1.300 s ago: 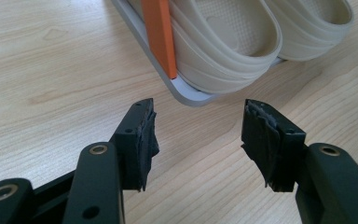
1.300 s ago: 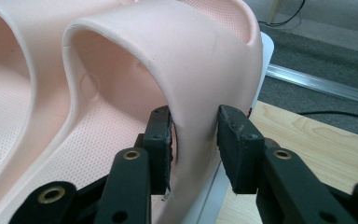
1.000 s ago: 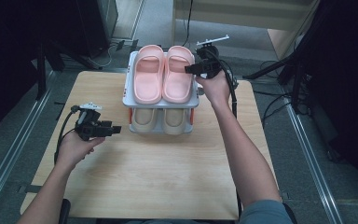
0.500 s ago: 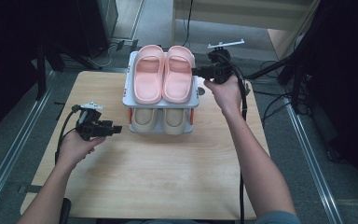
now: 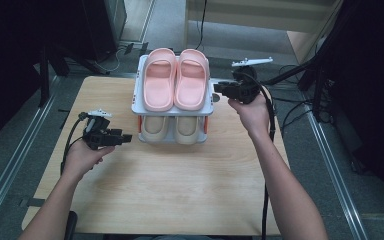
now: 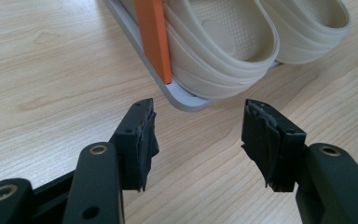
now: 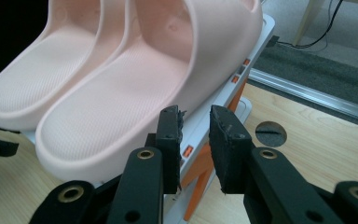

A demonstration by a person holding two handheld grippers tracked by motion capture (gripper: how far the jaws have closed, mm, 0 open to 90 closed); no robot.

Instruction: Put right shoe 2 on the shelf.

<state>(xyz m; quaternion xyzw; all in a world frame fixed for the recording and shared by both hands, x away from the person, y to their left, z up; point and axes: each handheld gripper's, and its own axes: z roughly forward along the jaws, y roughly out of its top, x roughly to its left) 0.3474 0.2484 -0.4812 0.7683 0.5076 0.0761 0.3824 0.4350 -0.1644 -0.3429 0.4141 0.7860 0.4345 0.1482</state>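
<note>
A grey two-tier shoe rack [image 5: 211,107] stands at the back middle of the wooden table [image 5: 180,190]. A pair of pink slippers [image 5: 175,80] lies on its top shelf and a pair of beige slippers [image 5: 172,129] on the lower one. My right gripper [image 5: 217,89] hovers just right of the top shelf, its jaws a narrow gap apart with nothing between them. In the right gripper view that gripper [image 7: 193,114] points at the nearer pink slipper [image 7: 121,93]. My left gripper [image 5: 122,137] is open and empty, left of the rack's lower tier. In the left gripper view this gripper [image 6: 198,109] faces the rack's base corner [image 6: 177,95].
Orange posts [image 6: 154,37] hold up the rack's upper shelf. A round cable hole [image 7: 270,134] sits in the table behind the rack. Metal rails [image 5: 10,165] run along the floor on both sides, with cables [image 5: 267,115] trailing from the grippers. Bare tabletop lies in front of the rack.
My right gripper has drawn back to the right, off the right pink slipper's side, and now hangs beside the rack. The left gripper has hardly moved.
</note>
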